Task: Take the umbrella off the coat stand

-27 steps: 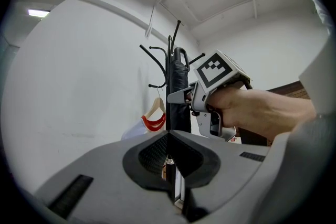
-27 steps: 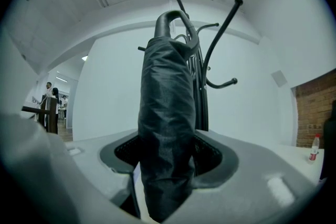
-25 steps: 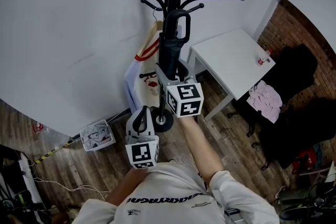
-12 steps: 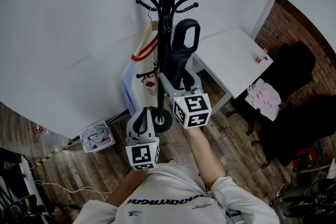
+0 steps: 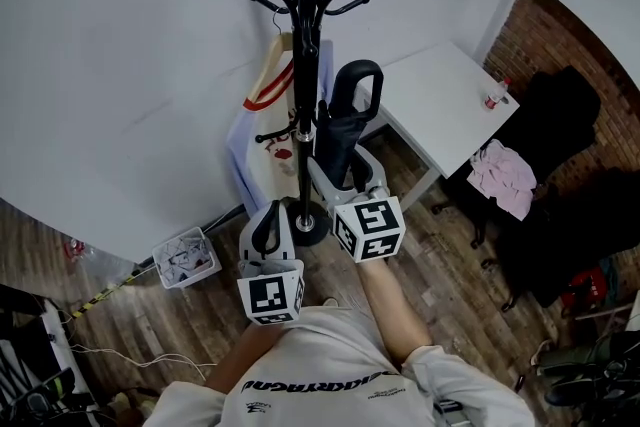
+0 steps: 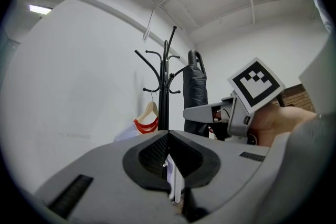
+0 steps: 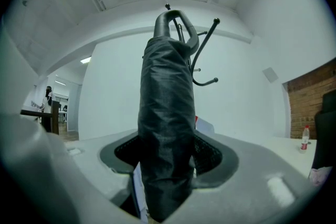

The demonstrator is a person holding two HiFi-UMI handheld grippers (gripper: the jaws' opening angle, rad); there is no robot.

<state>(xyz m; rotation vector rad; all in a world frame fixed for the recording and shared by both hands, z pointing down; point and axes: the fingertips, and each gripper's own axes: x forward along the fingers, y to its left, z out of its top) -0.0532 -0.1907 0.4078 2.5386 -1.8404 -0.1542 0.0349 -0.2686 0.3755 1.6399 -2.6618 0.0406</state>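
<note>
My right gripper (image 7: 167,161) clamps the furled umbrella (image 7: 167,107) mid-sleeve, its handle above the fingers and beside the stand (image 5: 303,65); it seems light but soft and slick (the stiff handle would grip surer), while my left gripper (image 6: 169,138) is closed, empty.

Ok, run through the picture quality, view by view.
Head view: wide-angle bending, evenly lit, coat stand sharp, dim lower-right corner. Left gripper view: round fisheye with black corners, a ceiling light glaring near the picture's left edge. Right gripper view: same fisheye; the umbrella looms dark and slightly soft against the bright wall.
</note>
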